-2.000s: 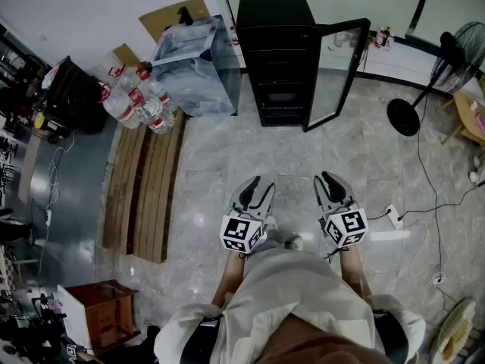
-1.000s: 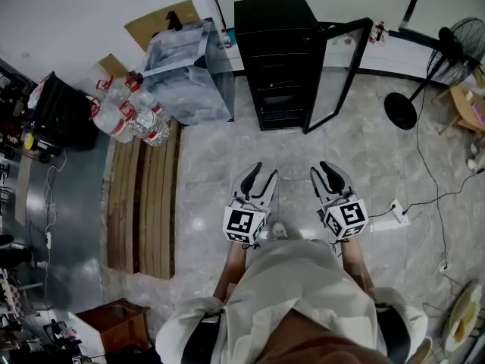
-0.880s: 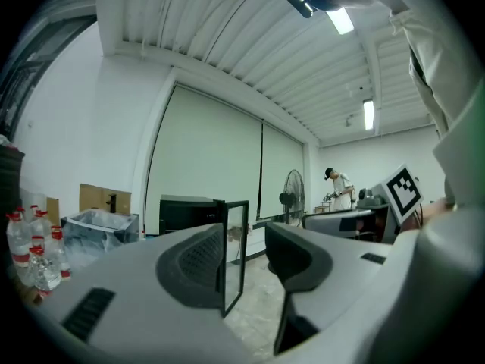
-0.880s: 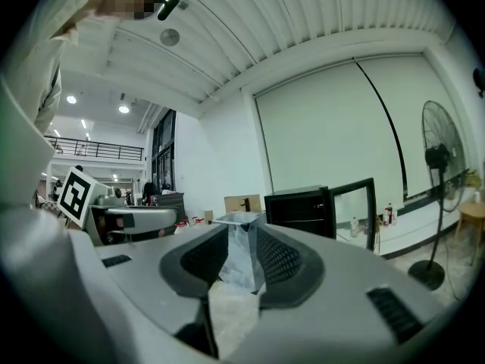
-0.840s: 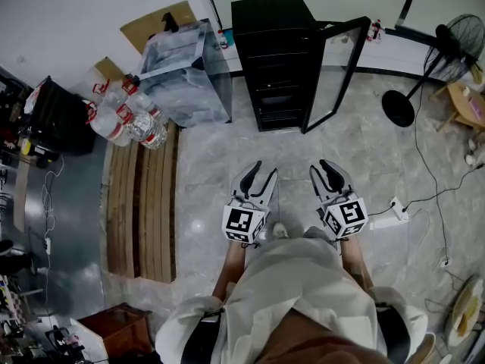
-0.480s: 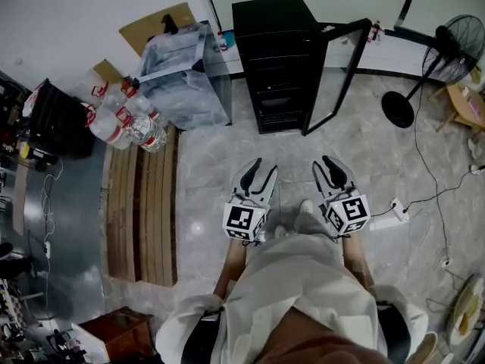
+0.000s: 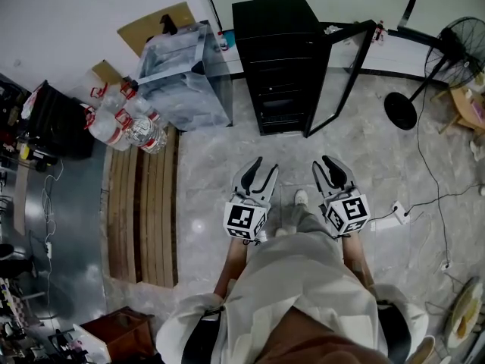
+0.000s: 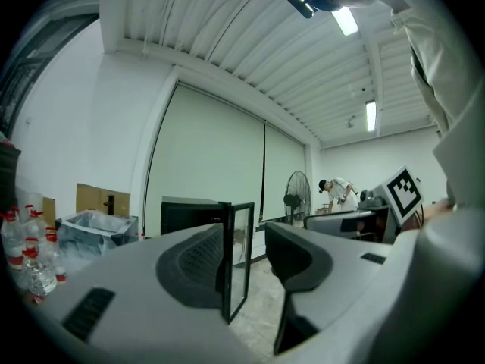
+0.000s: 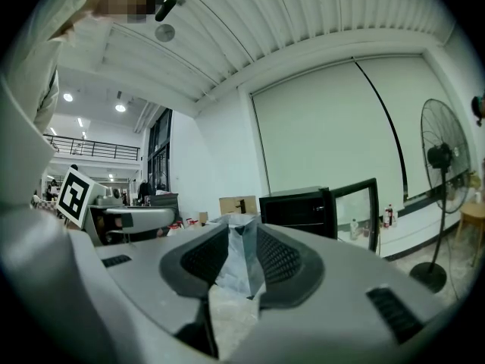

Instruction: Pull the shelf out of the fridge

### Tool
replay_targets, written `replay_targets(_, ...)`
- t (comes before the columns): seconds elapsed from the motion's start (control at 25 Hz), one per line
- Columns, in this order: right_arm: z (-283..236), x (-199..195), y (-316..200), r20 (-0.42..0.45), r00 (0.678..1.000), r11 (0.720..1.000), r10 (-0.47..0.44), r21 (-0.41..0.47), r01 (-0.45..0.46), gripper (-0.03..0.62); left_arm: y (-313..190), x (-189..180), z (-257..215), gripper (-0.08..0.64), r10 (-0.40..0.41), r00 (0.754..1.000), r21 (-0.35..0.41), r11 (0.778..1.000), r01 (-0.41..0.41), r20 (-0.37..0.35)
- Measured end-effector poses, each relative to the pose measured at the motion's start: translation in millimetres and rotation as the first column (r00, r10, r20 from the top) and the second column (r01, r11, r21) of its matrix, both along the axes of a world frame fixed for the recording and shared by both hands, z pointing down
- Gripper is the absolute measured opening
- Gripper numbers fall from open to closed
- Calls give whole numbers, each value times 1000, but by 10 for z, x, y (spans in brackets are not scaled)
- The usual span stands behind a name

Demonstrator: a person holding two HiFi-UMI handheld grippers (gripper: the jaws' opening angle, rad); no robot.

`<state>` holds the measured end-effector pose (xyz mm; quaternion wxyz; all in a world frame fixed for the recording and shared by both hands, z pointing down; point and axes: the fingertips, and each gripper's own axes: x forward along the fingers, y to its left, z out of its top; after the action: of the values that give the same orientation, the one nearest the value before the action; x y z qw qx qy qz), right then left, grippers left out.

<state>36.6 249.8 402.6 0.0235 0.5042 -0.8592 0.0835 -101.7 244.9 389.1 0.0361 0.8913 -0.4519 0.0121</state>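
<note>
Grey and white, the left hand-held gripper (image 7: 265, 165) was carried over the pale tiled floor (image 7: 204, 165), jaws slightly parted and empty, presumably because the black upright fridge (image 7: 282, 59) stood well ahead, its dark shelf (image 7: 282, 97) inside and its glass door (image 7: 339, 74) open. The right hand-held gripper (image 7: 324, 161) was likewise empty, parted only narrowly.

light: bright, even, from ceiling lamps (image 8: 345, 20) | glare: pale spot on glossy floor (image 7: 198, 224) | shadows: soft; fridge (image 7: 282, 89) interior dark | edges: heavy fisheye, black corners in gripper views | focus: head view sharp, near foreground soft
</note>
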Motion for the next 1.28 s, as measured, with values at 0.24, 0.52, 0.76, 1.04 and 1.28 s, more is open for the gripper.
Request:
replay_targets(0.24,40,59,-368,11,1000,1000,-22,-10,22,114,-347,38,32,179,-27,1000,-12,1000,27,1)
replay_targets(0.52,70,200,-842,27,999,999,-45,-17,45,114,-786,186,53,179,-48,999,-25,999,48,3)
replay_targets(0.76,76,308,-1190,36,998,998,-58,-28,59,114,-1117,286,46,179,-62,998,-37,997,63,14)
replay_targets(1.04,143,462,-1592,44,996,995,-82,-46,84,114,-1494,430,77,179,-85,996,-50,995,86,22)
replay_targets(1.28,160,559,-1876,47,993,992,-111,-51,114,114,-1742,526,89,179,-112,993,-57,992,113,23)
